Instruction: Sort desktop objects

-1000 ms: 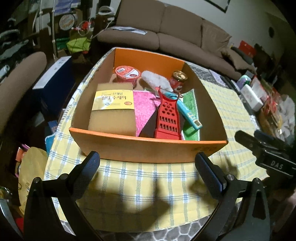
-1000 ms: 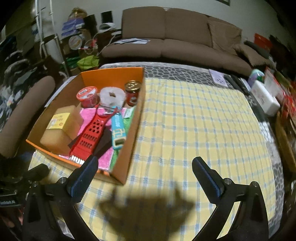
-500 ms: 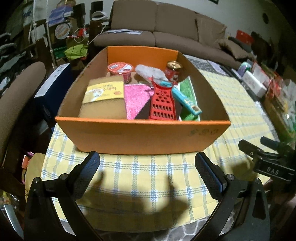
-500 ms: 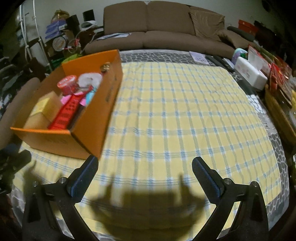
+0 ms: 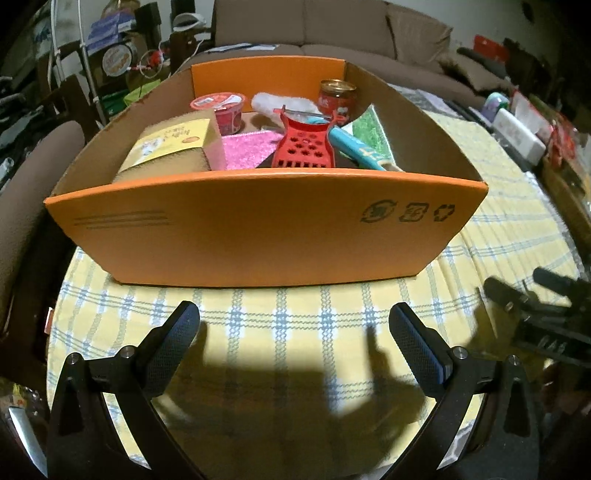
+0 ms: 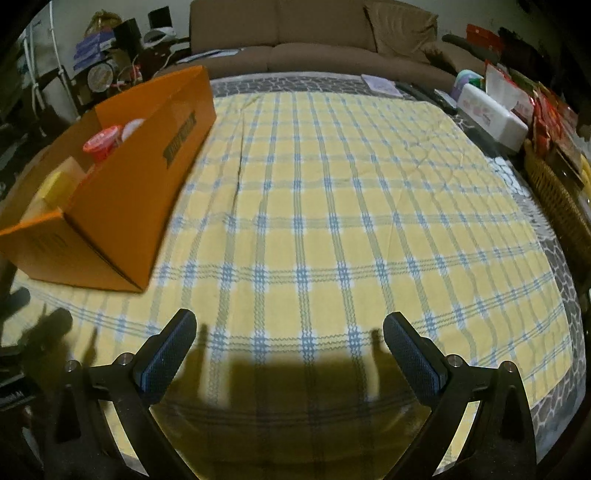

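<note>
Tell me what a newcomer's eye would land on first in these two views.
The orange cardboard box dominates the left wrist view, packed with a red grater, a pink cloth, a red-lidded cup and a small jar. In the right wrist view, the yellow plaid tablecloth spreads bare, the box at its left edge. Both the left hand-held gripper and the right hand-held gripper hover open, holding nothing.

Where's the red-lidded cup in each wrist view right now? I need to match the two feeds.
Left wrist: the red-lidded cup sits at the back left inside the orange box, upper centre of frame.
Right wrist: its lid peeks over the box wall, far left.
Shared landmark: the brown sofa behind the table.
</note>
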`<state>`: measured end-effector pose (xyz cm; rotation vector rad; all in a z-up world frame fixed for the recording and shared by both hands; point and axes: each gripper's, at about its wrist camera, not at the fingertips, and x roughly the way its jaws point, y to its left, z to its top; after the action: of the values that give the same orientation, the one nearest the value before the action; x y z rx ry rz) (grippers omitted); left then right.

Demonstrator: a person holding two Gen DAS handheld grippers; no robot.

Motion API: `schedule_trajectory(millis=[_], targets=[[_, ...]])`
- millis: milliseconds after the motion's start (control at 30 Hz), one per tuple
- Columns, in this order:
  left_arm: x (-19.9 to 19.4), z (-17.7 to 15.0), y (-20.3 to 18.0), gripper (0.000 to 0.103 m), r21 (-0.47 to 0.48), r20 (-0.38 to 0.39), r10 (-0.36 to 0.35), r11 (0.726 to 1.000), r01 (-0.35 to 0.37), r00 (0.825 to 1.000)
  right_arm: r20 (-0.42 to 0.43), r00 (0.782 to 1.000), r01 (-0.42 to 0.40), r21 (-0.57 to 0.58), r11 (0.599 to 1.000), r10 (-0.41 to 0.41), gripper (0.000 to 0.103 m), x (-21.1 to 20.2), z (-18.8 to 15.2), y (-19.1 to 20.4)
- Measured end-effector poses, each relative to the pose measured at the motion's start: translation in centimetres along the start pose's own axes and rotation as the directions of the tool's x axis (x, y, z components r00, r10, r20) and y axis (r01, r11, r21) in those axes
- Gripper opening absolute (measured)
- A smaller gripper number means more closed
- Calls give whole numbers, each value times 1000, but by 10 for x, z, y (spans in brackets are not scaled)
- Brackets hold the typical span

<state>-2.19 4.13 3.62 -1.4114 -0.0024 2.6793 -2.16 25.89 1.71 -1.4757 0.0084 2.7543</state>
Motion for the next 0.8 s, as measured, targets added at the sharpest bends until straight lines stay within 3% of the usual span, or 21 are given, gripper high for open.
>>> schedule_trajectory(millis=[167,300,600,800], targets=[[13,-1,-1,103,-10,-31,11,1000,-11,999,-33,999,11,-3,1000,-12,103,18,-13,3],[30,-5,3,103,-35,-76,52,998,-55,996,31,999,21,8,1000,-21,103,16,-20,4],[30,-14,4,103,-33,8,67,997,-67,998,50,999,21,12,1000,-22,103,15,-21,5],[30,-12,5,103,-33,8,66,997,-66,998,50,999,21,12,1000,-22,103,14,-22,4]])
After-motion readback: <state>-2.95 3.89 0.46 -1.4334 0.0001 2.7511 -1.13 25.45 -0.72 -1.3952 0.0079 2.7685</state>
